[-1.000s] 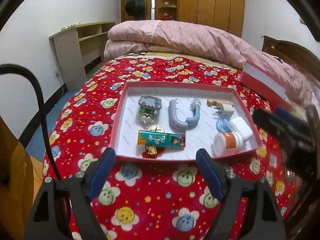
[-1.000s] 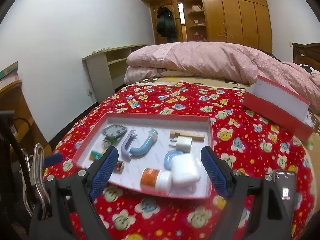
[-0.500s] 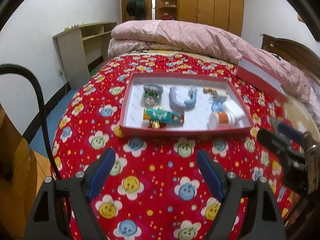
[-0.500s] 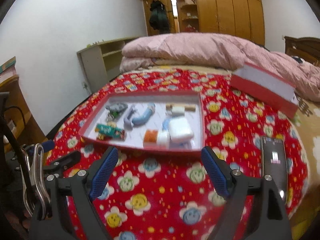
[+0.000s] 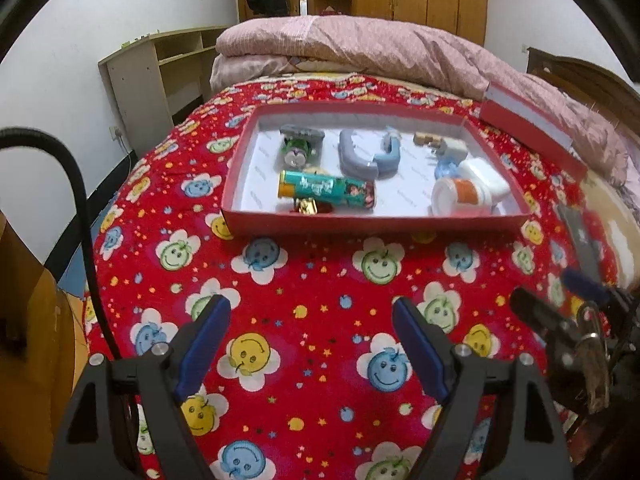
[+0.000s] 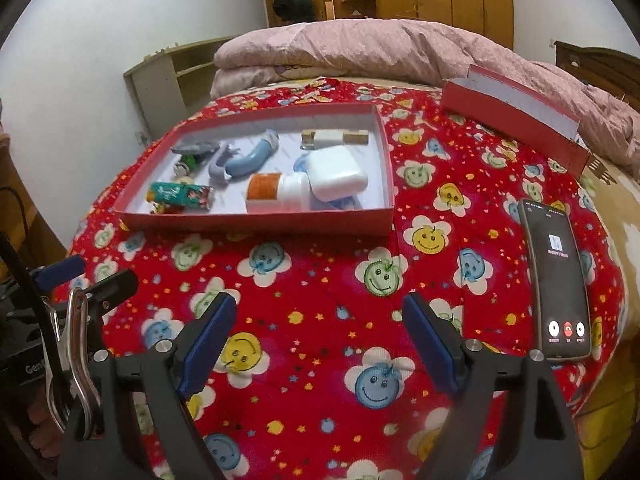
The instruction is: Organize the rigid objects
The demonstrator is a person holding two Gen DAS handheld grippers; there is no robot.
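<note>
Both tools stand wide apart and hold nothing: the left tool (image 5: 310, 344) and the right tool (image 6: 318, 340) hang over the red smiley-flower bedspread (image 5: 320, 280), near its front edge and well apart from the shallow red cardboard tray with a white floor (image 6: 256, 222). All the rigid things lie inside that tray: a teal printed tube (image 5: 328, 192), a grey-and-blue U-shaped plastic piece (image 5: 366, 156), a white bottle with an orange label (image 6: 278, 192), a white rounded case (image 6: 336, 174) touching it, a small white plug (image 6: 326, 138) and a little green toy train (image 5: 298, 150). The tray's red lid (image 6: 516, 114) lies apart near the pink quilt (image 6: 360, 48), and a black phone with a lit screen (image 6: 558, 280) rests on the bedspread to the right.

Judging by this layout, the sorting looks finished and the step in hand is drawing clear. To do it well, keep both tools level and parted, pull straight away from the tray so nothing catches its front wall, and steer the right tool wide of the phone.

Compared with a second ago, the tray sits much farther off in both views; then it lay just beyond the fingertips. Its contents appear unmoved.
</note>
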